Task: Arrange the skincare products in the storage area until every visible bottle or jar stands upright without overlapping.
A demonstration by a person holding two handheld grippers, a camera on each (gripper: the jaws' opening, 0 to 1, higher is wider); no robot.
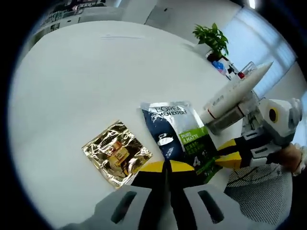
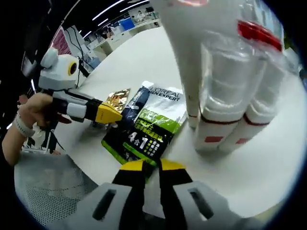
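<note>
My left gripper point(image 1: 167, 167) has its jaws pressed together, hovering at the near edge of the dark L'Oréal packet point(image 1: 180, 134) lying flat on the white table point(image 1: 86, 81), beside a gold foil sachet point(image 1: 116, 152). My right gripper point(image 2: 150, 166) is also pressed together, its tips at the packet's corner. Just beside the packet stand a white tube point(image 2: 201, 57) and clear-wrapped bottles point(image 2: 240, 91), upright.

sachet point(image 1: 180, 134) navy, green, white | packet point(image 1: 116, 152) gold foil | table point(image 1: 81, 81) white
</note>
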